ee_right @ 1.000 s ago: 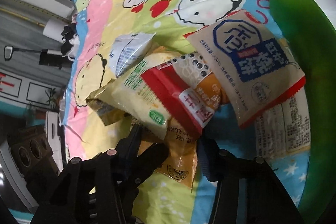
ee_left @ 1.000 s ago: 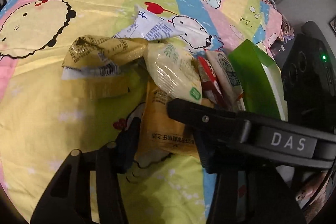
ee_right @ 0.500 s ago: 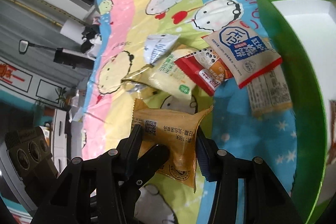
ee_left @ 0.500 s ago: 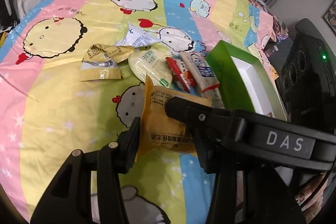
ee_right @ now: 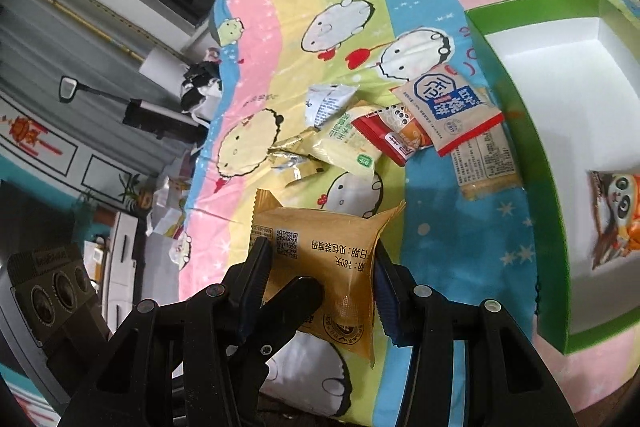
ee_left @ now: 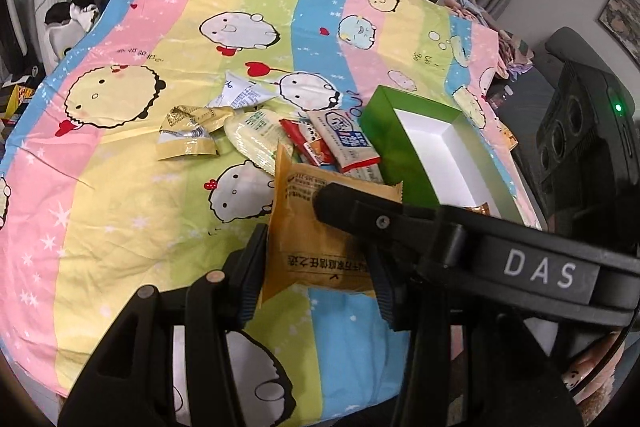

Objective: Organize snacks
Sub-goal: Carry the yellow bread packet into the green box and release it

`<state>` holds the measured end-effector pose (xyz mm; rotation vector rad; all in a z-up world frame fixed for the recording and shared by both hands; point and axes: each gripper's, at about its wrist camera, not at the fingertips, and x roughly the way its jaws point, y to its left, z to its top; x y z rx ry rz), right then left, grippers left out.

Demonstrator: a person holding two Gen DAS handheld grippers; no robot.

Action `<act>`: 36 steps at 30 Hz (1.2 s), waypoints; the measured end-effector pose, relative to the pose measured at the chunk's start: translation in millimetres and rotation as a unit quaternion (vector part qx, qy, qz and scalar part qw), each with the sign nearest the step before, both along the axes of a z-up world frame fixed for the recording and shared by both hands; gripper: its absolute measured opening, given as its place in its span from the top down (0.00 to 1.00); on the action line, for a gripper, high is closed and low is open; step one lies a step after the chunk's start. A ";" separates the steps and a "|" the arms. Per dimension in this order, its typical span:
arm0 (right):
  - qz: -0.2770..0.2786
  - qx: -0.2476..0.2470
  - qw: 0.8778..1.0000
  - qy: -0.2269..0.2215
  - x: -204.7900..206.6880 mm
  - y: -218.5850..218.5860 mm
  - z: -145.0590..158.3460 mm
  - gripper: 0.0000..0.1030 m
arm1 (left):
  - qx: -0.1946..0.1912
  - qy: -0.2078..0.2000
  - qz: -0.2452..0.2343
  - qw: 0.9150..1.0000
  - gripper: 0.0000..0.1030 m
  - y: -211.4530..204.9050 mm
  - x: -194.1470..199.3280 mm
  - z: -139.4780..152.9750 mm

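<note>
Looking down on a striped cartoon sheet (ee_left: 132,187) spread across both views. Resting on it at centre right of the left wrist view, an open green box (ee_left: 384,131) with a white inside, holding a panda-print packet (ee_right: 616,219) at the right edge of the right wrist view. Just left of the box, a loose snack pile (ee_left: 280,135) of overlapping wrappers, touching one another. Low in the middle of each frame, raised above the sheet, an orange-brown packet (ee_left: 320,227), pinched from both sides: left tongs (ee_left: 320,267) pressed against its edges, right tongs (ee_right: 320,267) likewise clamped on it, crossing the left pair.
</note>
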<state>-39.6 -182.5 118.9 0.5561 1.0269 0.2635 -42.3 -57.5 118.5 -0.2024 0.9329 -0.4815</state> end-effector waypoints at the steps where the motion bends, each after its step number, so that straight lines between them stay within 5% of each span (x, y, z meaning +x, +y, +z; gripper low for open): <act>1: -0.001 -0.001 1.000 -0.002 -2.3 -0.4 1.7 0.51 | 0.000 -0.003 -0.001 1.000 0.54 -0.8 -2.2 1.7; 36: -0.059 -0.015 0.993 -0.105 -36.2 -69.4 64.4 0.51 | -0.005 -0.089 -0.053 0.995 0.55 -75.7 -17.6 62.1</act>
